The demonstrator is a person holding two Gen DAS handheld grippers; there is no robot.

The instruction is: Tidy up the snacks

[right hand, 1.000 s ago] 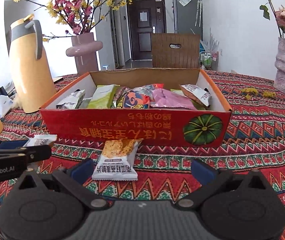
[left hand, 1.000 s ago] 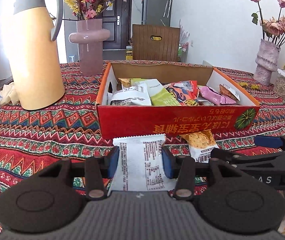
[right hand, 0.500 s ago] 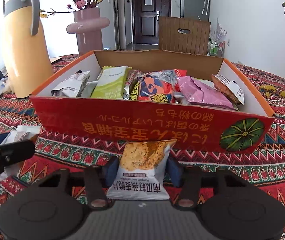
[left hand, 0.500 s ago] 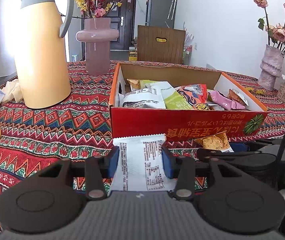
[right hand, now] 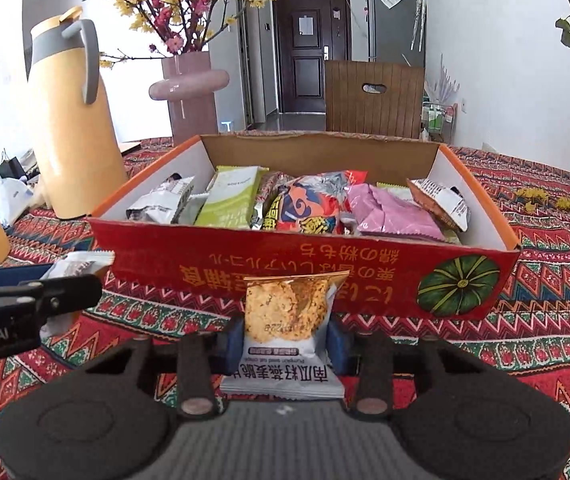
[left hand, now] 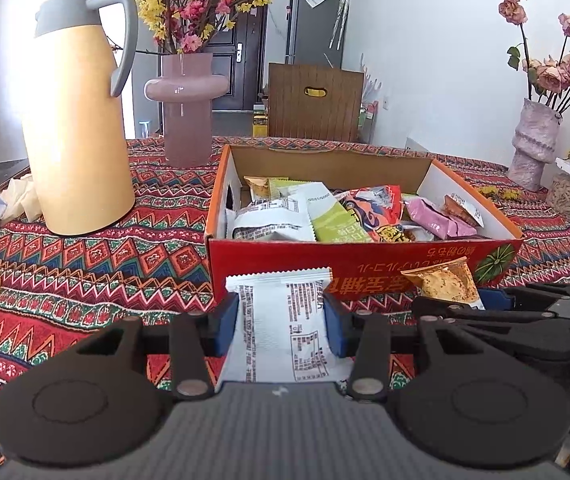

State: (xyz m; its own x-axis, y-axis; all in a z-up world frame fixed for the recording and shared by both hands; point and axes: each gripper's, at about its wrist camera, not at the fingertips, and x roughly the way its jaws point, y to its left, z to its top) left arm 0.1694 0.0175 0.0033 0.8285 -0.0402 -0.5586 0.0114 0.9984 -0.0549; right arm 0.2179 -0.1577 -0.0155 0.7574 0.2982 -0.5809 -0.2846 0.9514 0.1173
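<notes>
Left wrist view, lower centre: left gripper (left hand: 281, 326) clamped a white packet (left hand: 283, 336), right gripper (right hand: 283, 340) a cracker packet (right hand: 287, 320), before the snack box (right hand: 305, 276); each should clear its front wall before release.

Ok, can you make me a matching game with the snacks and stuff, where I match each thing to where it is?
Things:
1. white packet
2. cracker packet
3. pink packet
4. yellow jug

Places:
A. lying inside the red box
B. standing on the cloth, left of the box
C. squeezed in the left tongs
D. squeezed in the right tongs

Pairs: 1-C, 2-D, 3-A, 4-B
</notes>
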